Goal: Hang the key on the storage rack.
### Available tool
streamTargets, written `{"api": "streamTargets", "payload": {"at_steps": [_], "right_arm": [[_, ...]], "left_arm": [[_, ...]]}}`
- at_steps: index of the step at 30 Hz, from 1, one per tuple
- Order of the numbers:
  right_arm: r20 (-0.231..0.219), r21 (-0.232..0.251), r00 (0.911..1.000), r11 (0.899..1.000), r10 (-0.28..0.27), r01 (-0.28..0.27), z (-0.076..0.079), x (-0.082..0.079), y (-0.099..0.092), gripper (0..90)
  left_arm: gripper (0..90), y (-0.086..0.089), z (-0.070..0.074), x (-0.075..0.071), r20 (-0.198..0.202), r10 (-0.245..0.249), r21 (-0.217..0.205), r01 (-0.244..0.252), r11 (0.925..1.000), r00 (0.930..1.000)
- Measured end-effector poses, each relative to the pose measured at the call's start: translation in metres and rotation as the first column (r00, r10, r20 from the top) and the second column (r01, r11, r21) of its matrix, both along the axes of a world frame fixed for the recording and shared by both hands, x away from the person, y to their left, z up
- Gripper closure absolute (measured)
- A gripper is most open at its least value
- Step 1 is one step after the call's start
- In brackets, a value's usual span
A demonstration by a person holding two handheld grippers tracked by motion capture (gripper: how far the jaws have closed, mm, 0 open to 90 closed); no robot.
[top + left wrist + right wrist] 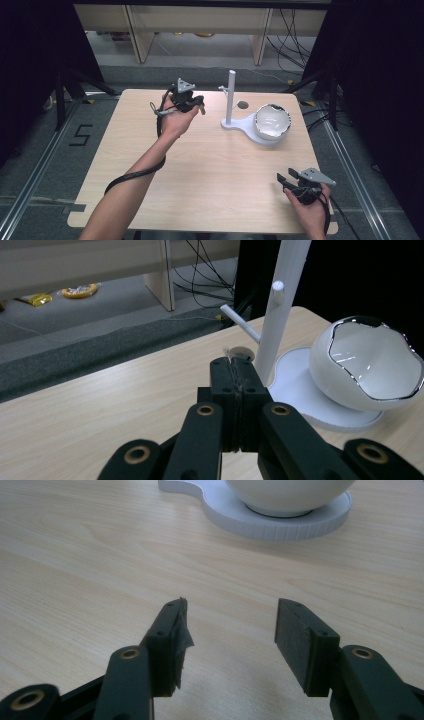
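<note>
The left gripper (200, 106), jaws pressed together on what may have been a thin wire, hovered beside the white stand (231, 97) at the tabletop's (200, 165) far side. A white bowl (272, 121) rested on the stand's base. The right gripper (286, 178), jaws wide and empty, sat near the tabletop's front right corner.

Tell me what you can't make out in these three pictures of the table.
- White egg-shaped bowl: top cut off by the upper edge in the right gripper view.
- White upright post: top cut off in the left gripper view.
- Shut left tool: whether anything thin is pinched, too small to tell.
- Yellow items on the floor: blurred.
</note>
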State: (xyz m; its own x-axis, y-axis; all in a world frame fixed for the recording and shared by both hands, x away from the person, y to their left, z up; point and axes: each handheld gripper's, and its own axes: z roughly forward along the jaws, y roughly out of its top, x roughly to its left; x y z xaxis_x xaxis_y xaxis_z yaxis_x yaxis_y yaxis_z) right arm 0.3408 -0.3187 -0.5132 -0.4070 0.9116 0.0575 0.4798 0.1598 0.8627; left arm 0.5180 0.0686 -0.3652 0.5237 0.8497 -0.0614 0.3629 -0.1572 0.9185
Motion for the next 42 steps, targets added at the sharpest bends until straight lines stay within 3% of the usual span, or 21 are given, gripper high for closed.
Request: {"api": "streamTargets", "payload": {"at_steps": [9,19,21,23,42], "right_arm": [[0.001,0.000,1.0000,1.000,0.000,0.000,0.000,0.000,0.000,47.9],[-0.008,-0.002,1.0000,1.000,0.000,0.000,0.001,-0.001,-0.001,47.9],[0.011,-0.006,0.9999,1.000,-0.002,0.002,0.000,0.000,-0.001,47.9],[-0.007,0.010,0.9998,1.000,-0.017,0.017,0.000,-0.001,0.001,47.9],[-0.003,0.016,0.9999,1.000,-0.014,0.014,0.000,-0.001,0.000,47.9]], "left_arm": [[88.7,-0.009,0.003,0.010,0.028,0.001,-0.042,0.001,0.9991,0.9996],[88.7,-0.019,0.005,0.015,0.044,-0.005,-0.056,0.007,0.9984,0.9990],[88.7,-0.022,0.008,0.016,0.051,-0.008,-0.060,0.011,0.9981,0.9987],[88.7,-0.023,0.010,0.016,0.055,-0.008,-0.061,0.011,0.9981,0.9984],[88.7,-0.041,0.018,0.025,0.067,-0.017,-0.048,0.020,0.9986,0.9976]]}}
